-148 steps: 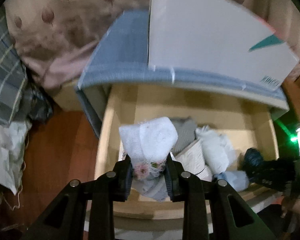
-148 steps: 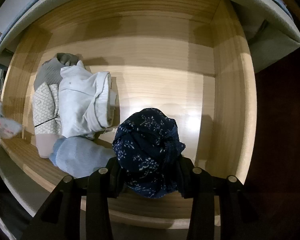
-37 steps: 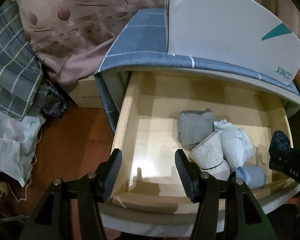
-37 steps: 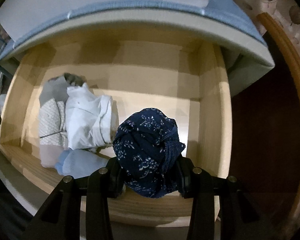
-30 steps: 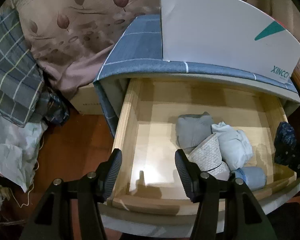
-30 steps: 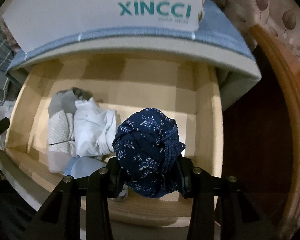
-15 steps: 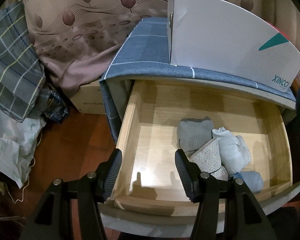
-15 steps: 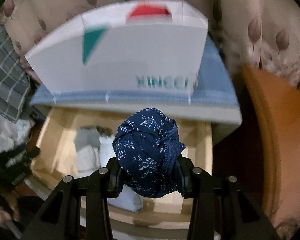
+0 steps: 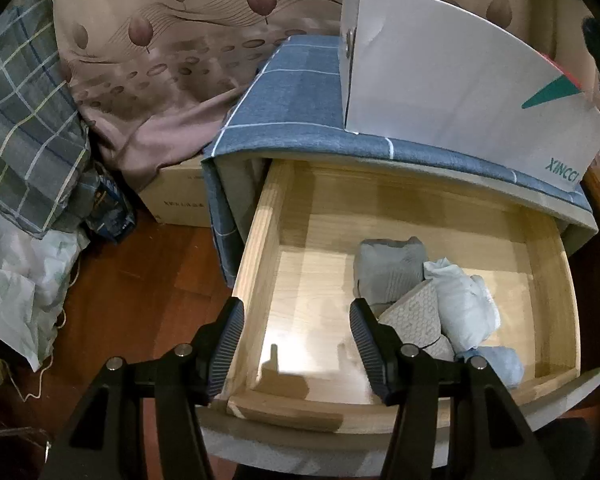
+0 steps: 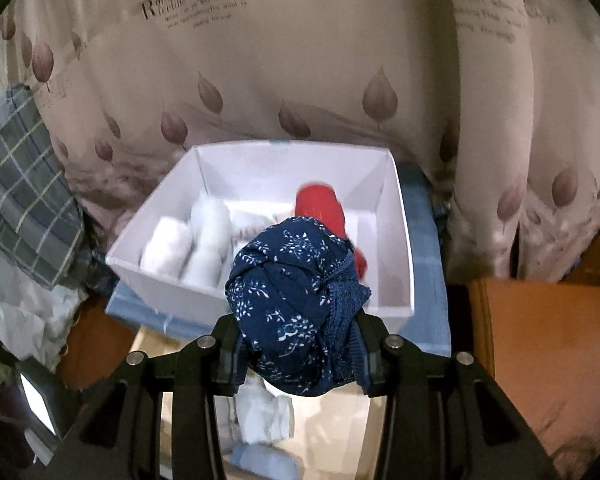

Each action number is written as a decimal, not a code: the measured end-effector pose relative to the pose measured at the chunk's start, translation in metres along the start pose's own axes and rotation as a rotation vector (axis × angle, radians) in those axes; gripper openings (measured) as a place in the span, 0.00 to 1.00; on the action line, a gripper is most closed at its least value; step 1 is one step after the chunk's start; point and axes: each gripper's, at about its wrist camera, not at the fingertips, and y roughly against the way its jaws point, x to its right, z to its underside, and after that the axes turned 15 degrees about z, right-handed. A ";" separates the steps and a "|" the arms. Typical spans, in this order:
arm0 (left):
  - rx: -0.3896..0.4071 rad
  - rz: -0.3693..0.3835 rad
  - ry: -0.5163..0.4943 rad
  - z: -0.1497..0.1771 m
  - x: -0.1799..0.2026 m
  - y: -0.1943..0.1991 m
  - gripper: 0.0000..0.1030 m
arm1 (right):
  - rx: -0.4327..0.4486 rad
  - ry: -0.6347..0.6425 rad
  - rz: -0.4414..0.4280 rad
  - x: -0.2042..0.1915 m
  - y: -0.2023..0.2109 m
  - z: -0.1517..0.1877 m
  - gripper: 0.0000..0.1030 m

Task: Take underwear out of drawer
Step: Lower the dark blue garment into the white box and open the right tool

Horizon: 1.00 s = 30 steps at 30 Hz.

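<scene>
My right gripper (image 10: 298,344) is shut on a rolled navy floral underwear (image 10: 296,304), held high in front of an open white box (image 10: 396,240). That box holds several white rolls (image 10: 204,236) and a red roll (image 10: 320,208). My left gripper (image 9: 296,338) stands open and empty over the front left of the pulled-out wooden drawer (image 9: 260,280). Inside the drawer's right half lie a grey roll (image 9: 388,268), a patterned white roll (image 9: 414,316), a pale white roll (image 9: 464,308) and a light blue roll (image 9: 496,364).
The white box (image 9: 460,100) sits on a blue checked cloth (image 9: 300,112) covering the cabinet top. A leaf-print curtain (image 10: 300,60) hangs behind. A plaid cloth (image 9: 24,128), a cardboard box (image 9: 180,200) and bags lie on the wooden floor at left.
My right gripper has risen with the navy roll from the drawer to above the white box, whose inside now shows. The left gripper has stayed open over the drawer.
</scene>
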 end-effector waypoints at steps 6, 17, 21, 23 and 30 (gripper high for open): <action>0.007 0.013 0.025 -0.001 -0.005 0.001 0.55 | 0.005 0.011 -0.016 -0.016 -0.014 -0.026 0.38; 0.012 0.031 0.058 -0.002 -0.010 0.001 0.55 | -0.059 0.042 -0.037 -0.049 -0.062 -0.049 0.40; 0.013 0.035 0.069 -0.002 -0.013 0.002 0.55 | -0.089 0.059 -0.039 -0.059 -0.080 -0.045 0.40; 0.013 0.035 0.071 -0.002 -0.013 0.001 0.55 | -0.103 0.065 -0.036 -0.061 -0.086 -0.041 0.40; 0.012 0.033 0.072 -0.002 -0.013 0.001 0.55 | -0.153 0.086 -0.038 -0.067 -0.103 -0.031 0.49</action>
